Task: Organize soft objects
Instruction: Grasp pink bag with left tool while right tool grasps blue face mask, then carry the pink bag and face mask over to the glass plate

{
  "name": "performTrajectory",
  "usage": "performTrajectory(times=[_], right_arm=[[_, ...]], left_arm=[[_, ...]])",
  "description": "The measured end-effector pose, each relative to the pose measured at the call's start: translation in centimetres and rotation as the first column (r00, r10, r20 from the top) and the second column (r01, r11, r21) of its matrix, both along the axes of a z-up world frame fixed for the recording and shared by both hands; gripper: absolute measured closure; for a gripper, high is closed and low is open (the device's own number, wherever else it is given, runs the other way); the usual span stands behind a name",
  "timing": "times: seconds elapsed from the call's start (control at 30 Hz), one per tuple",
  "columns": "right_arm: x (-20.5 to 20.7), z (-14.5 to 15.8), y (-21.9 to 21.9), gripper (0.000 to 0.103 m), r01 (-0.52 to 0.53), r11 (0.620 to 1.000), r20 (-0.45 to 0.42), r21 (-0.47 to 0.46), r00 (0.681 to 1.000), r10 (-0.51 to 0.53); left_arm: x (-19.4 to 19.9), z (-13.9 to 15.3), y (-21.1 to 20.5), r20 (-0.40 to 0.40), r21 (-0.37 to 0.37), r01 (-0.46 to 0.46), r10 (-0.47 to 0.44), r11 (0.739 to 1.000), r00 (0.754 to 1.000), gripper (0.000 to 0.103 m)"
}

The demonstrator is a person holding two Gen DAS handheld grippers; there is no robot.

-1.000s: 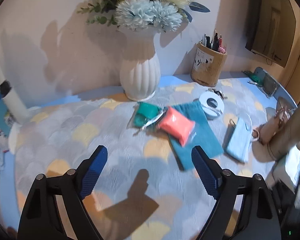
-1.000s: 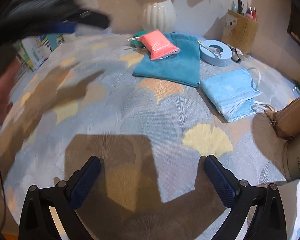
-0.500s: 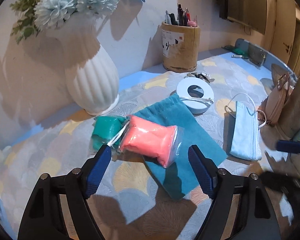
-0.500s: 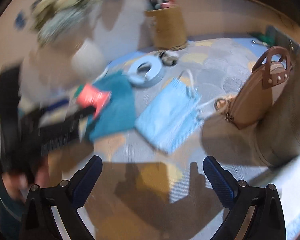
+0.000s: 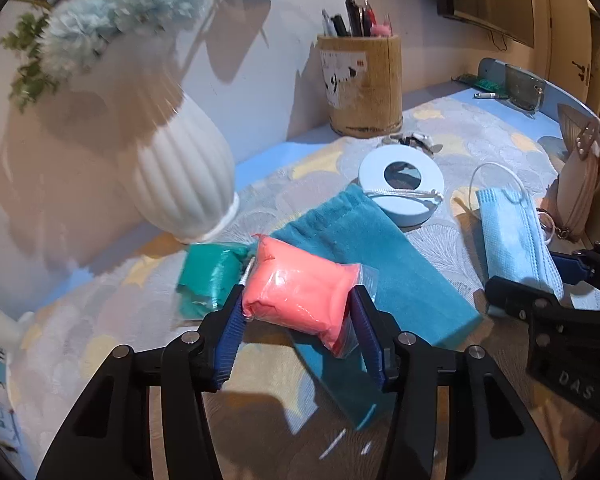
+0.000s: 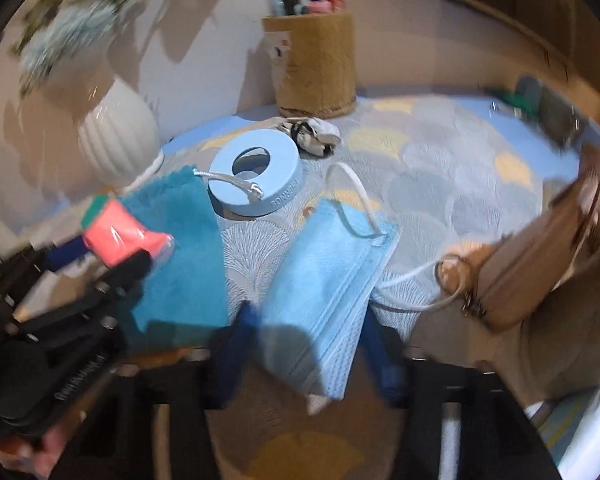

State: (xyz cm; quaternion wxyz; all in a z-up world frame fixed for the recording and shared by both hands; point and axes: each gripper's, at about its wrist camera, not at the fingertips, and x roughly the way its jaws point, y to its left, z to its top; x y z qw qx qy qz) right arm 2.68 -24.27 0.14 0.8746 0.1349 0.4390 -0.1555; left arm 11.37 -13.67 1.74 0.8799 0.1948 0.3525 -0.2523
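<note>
The right wrist view is smeared: the right tool point(image 6: 306, 344) is a dark blur, so contact with the face mask point(image 6: 328, 284) cannot be told. The pink packet point(image 5: 300, 294) covers part of the teal pouch point(image 5: 380, 264). The flowers point(image 5: 120, 4) run off the top edge.

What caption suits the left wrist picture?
Left gripper fingers closing around a coral-pink soft packet in clear plastic atop a teal cloth pouch.

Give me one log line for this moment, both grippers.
left gripper: closing on pink packet | right gripper: closing around blue mask
</note>
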Motion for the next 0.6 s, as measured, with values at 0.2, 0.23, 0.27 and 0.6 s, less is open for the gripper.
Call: performTrajectory(times=[0.2,0.23,0.27,0.6], right_arm=[[-2.7,1.2,0.0,0.078,-0.097,0.992,0.101,0.076,0.991,0.089],[-3.7,1.9,0.3,0.078,-0.120,0.990,0.120,0.069,0.987,0.111],[-4.5,2.4,0.7,0.078,-0.142,0.987,0.136,0.070,0.982,0.131],[-12.2,2.1,2.9,0.078,-0.376,0.902,0.155,0.211,0.924,0.349]], left_arm=[[-4.1,3.5,3.5,-0.018,-0.126,0.018,-0.020,0.992,1.000,0.055],[-4.9,4.0,4.1,-0.019,-0.138,0.018,-0.021,0.990,1.000,0.055],[-5.9,4.4,4.7,-0.018,-0.149,0.018,-0.021,0.989,1.000,0.055],[-14.8,2.5,10.3,-0.095,-0.235,-0.074,0.053,0.969,0.994,0.055]])
